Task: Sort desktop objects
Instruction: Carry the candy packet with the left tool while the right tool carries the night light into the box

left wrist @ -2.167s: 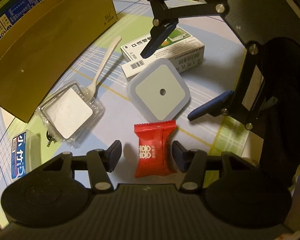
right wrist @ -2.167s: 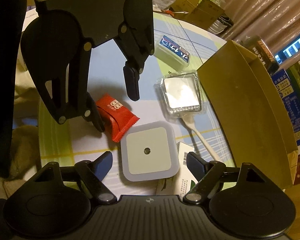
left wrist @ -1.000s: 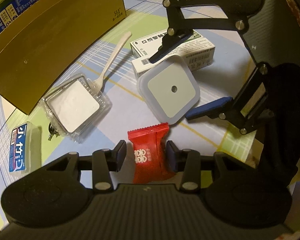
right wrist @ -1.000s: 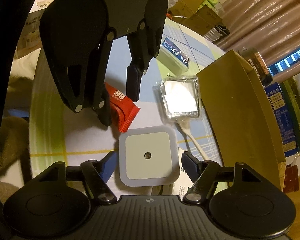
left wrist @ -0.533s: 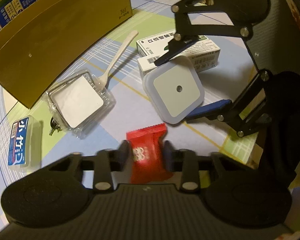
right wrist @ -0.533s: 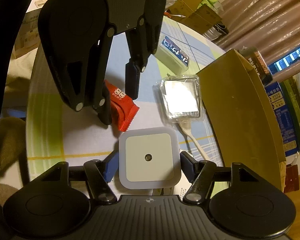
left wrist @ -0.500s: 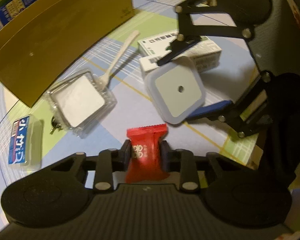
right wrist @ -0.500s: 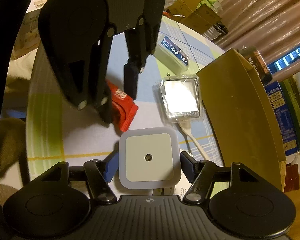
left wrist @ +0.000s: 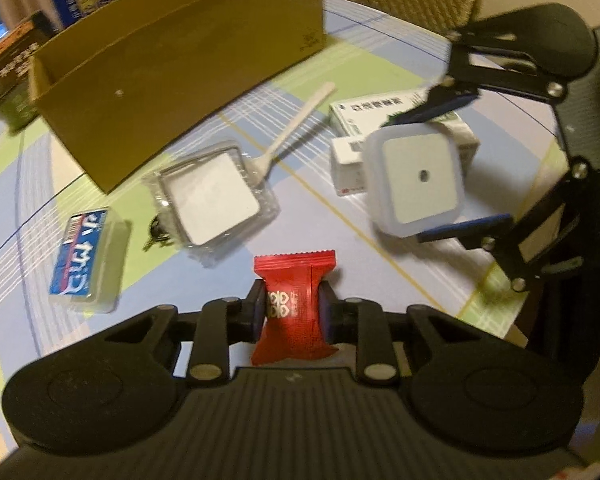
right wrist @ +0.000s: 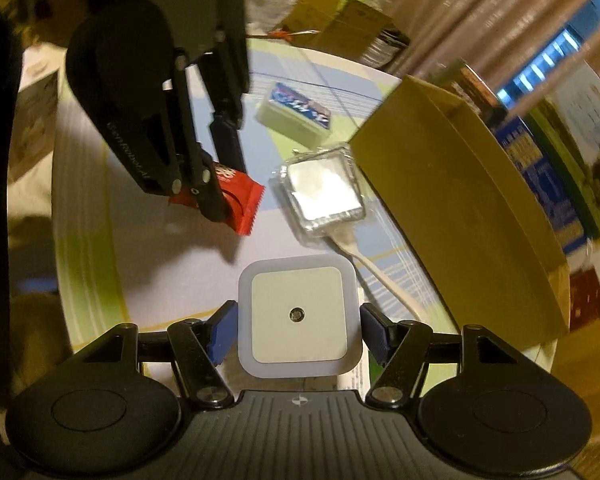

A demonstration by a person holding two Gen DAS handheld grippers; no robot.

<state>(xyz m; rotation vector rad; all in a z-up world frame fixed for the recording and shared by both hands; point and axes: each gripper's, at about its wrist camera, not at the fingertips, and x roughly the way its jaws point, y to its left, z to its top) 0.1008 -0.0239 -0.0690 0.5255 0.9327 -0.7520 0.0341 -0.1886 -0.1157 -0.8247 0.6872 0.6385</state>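
Fig.: L gripper point(left wrist: 292, 312) closing, pads pinching red sachet point(left wrist: 294, 300) at its waist, just above the table point(left wrist: 340, 240). Sachet looks light, soft, crinkly; film prob. slippery, so mid-body hold seems best. R gripper point(right wrist: 296, 330) clamps white square night-light point(right wrist: 298, 316) by opp. edges: rigid, smooth plastic, likely light. Cardboard box point(left wrist: 172, 80) stands near.

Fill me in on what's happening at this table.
A person is sorting desk clutter with two handheld claws. The left claw is closing on a red snack packet pinched between its fingers. The right claw grips a square white night light. The open cardboard box stands close behind, with other items on the table.
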